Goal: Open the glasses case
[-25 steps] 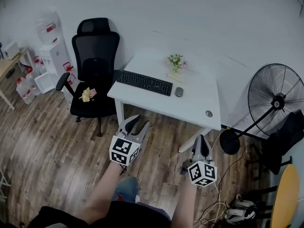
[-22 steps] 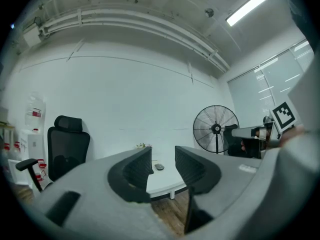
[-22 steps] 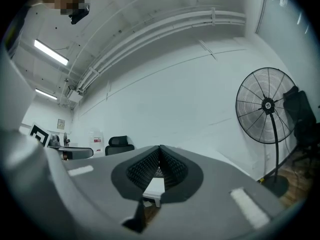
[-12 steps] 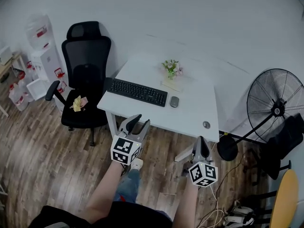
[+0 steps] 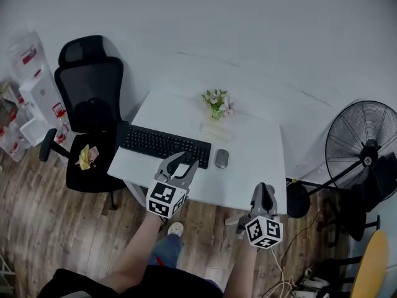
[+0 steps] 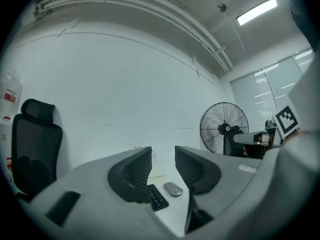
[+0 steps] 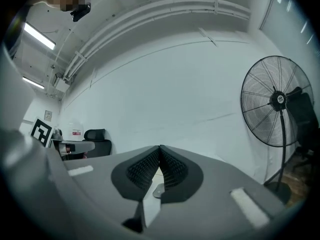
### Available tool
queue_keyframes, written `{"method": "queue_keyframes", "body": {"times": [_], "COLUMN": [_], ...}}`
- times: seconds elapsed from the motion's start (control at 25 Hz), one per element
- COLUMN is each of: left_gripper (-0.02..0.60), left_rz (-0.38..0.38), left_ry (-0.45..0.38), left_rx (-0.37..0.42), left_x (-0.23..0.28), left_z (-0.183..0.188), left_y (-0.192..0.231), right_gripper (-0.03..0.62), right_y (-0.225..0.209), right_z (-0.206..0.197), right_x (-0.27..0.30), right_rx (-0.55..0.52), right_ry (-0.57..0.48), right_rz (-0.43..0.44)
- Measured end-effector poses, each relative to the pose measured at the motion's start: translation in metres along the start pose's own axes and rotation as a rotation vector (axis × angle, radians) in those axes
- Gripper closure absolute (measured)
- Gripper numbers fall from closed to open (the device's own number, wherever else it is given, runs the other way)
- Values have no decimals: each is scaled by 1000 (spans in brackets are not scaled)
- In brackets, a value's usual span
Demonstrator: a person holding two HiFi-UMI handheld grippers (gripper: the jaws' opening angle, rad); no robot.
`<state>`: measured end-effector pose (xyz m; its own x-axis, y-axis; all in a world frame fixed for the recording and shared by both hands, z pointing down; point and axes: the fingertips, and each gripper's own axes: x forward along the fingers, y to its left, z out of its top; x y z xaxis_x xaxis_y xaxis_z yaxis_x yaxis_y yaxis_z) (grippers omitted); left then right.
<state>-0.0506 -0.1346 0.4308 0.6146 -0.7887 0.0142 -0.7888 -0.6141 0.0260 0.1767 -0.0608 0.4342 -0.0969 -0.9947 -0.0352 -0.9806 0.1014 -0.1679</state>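
Note:
A pale flat oblong thing (image 5: pixel 217 131), possibly the glasses case, lies on the white desk (image 5: pixel 251 160) just in front of a small flower pot (image 5: pixel 215 102). My left gripper (image 5: pixel 180 162) hovers over the desk's near edge by the black keyboard (image 5: pixel 164 144) and grey mouse (image 5: pixel 221 158); its jaws stand apart with nothing between them. In the left gripper view the left gripper (image 6: pixel 163 160) frames the mouse (image 6: pixel 173 189). My right gripper (image 5: pixel 265 192) is at the desk's near right corner, its jaws shut on nothing; the right gripper (image 7: pixel 160 152) points level at the wall.
A black office chair (image 5: pixel 87 113) with a yellow item on its seat stands left of the desk. A standing fan (image 5: pixel 363 144) and cables are on the right. White containers (image 5: pixel 31 73) sit at far left. The floor is wood planks (image 5: pixel 49 228).
Both grippers have travelled forward to the desk. The left one now overlaps the desk's front edge by the keyboard, and the right one has reached the near right corner.

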Motion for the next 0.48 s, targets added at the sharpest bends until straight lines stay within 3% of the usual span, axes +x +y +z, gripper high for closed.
{"method": "queue_keyframes", "body": {"times": [0.48], "left_gripper": [445], "left_rz": [-111], "left_ry": [59], "left_rx": [18], "left_x": [130], "left_z": [-13], "left_y": [50], "right_gripper": [586], "right_y": [-34], "right_z": [-13], "right_x": [132], "right_rx": [39], "right_ry": [26], "right_rz": [-51]}}
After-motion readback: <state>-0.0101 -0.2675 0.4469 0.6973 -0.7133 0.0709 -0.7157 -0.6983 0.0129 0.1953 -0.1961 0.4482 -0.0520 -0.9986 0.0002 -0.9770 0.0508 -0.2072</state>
